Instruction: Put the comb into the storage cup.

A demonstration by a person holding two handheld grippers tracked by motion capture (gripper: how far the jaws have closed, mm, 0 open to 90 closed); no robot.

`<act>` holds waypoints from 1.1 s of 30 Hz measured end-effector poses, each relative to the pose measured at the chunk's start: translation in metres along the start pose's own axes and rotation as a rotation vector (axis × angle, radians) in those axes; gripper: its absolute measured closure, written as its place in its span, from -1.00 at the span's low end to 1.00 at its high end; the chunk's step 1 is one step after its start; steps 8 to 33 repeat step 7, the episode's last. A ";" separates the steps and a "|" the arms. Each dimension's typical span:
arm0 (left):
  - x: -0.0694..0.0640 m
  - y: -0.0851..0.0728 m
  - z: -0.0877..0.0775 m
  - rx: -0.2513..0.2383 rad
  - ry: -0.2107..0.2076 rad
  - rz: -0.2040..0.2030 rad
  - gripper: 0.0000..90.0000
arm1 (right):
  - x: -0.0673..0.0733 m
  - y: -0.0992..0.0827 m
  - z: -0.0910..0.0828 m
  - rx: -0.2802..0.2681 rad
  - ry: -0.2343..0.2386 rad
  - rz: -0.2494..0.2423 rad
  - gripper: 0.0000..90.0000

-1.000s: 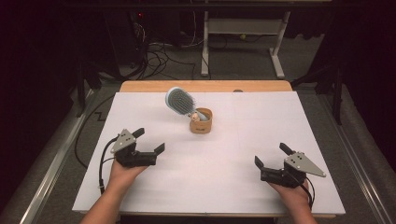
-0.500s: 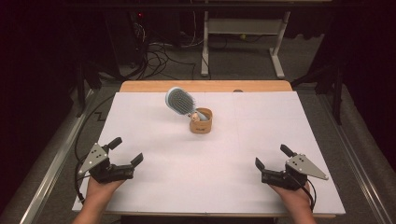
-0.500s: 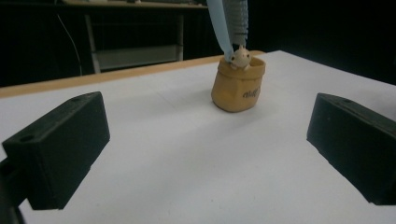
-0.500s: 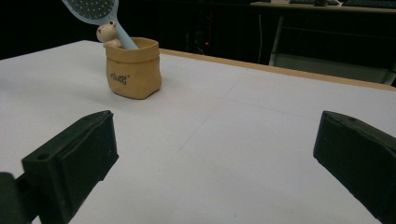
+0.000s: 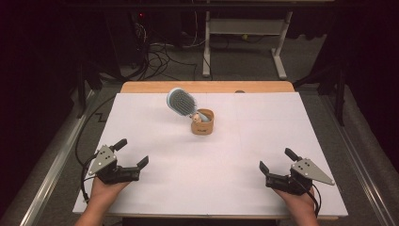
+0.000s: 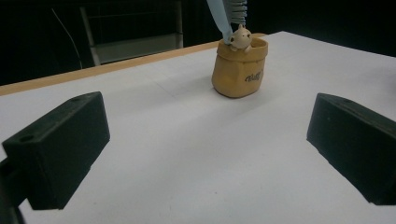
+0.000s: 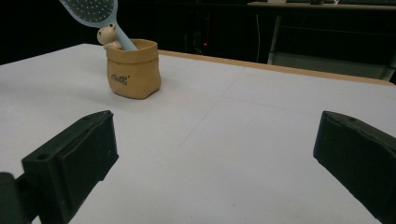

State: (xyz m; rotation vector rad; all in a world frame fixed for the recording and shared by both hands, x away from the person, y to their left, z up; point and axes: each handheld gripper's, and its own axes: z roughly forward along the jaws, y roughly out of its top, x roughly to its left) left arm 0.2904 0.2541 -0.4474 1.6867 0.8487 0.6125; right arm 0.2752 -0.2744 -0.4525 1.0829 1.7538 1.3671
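The pale blue oval hairbrush (image 5: 180, 103) stands handle-down, tilted, in a small tan sack-shaped pot (image 5: 203, 122) near the far middle of the white tabletop (image 5: 226, 155). The left tongs (image 5: 132, 157) and right tongs (image 5: 275, 161) rest near the front edge, both gaping and empty, well apart from the pot.

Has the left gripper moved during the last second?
Yes. The left gripper went toward the near left table corner, away from the pot, then partly back.

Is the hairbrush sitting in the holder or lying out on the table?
In. The hairbrush stands handle-down inside the tan holder, its head leaning out above the rim.
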 end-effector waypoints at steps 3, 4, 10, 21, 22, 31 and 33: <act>-0.001 -0.001 0.001 0.007 0.006 -0.003 -1.00 | 0.000 0.001 -0.001 -0.005 0.005 0.000 -0.99; -0.002 -0.001 0.001 0.012 0.005 0.000 -1.00 | 0.000 0.001 -0.002 -0.009 0.007 -0.004 -0.99; -0.003 -0.002 0.002 0.028 0.018 0.022 -1.00 | 0.001 0.002 -0.002 -0.011 0.010 -0.008 -0.99; -0.003 -0.002 0.002 0.028 0.018 0.022 -1.00 | 0.001 0.002 -0.002 -0.011 0.010 -0.008 -0.99; -0.003 -0.002 0.002 0.028 0.018 0.022 -1.00 | 0.001 0.002 -0.002 -0.011 0.010 -0.008 -0.99; -0.003 -0.002 0.002 0.028 0.018 0.022 -1.00 | 0.001 0.002 -0.002 -0.011 0.010 -0.008 -0.99; -0.003 -0.002 0.002 0.028 0.018 0.022 -1.00 | 0.001 0.002 -0.002 -0.011 0.010 -0.008 -0.99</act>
